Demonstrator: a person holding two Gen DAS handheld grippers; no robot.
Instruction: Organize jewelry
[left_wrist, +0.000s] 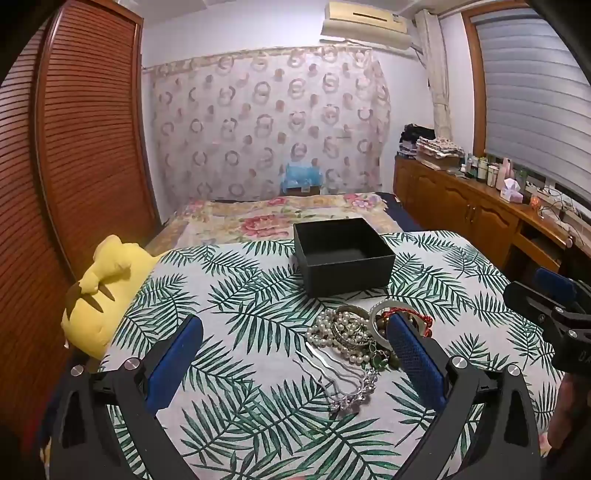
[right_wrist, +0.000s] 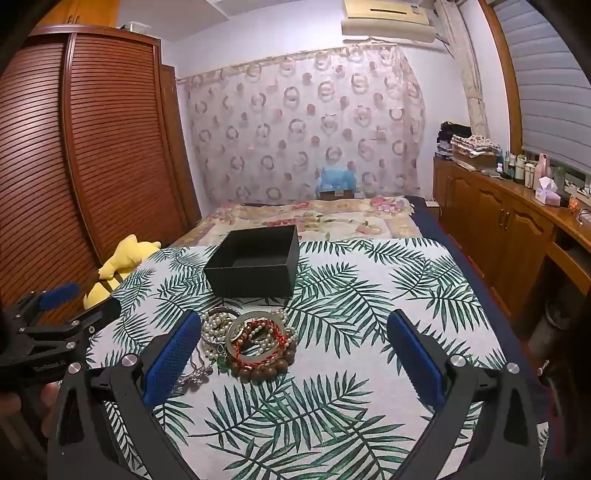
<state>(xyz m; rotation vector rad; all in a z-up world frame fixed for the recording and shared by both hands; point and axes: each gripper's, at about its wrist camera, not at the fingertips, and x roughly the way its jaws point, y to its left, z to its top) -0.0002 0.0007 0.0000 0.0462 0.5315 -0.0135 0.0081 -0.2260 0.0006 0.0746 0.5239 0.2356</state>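
A heap of jewelry (left_wrist: 354, 332) lies on the leaf-print cloth (left_wrist: 240, 295): pearl strands, bangles, a red cord bracelet, and a silver hair comb (left_wrist: 343, 384) in front. In the right wrist view the heap (right_wrist: 251, 339) shows a wooden bead bracelet (right_wrist: 266, 367) and a pale bangle. An open, empty black box (left_wrist: 343, 254) stands behind the heap; it also shows in the right wrist view (right_wrist: 255, 262). My left gripper (left_wrist: 295, 332) is open, its right finger beside the heap. My right gripper (right_wrist: 295, 328) is open, the heap near its left finger.
A yellow plush toy (left_wrist: 107, 291) lies at the cloth's left edge. A floral bed cover (left_wrist: 277, 218) stretches behind the box. A wooden wardrobe (left_wrist: 74, 147) stands left, a wooden cabinet (left_wrist: 480, 214) with bottles right.
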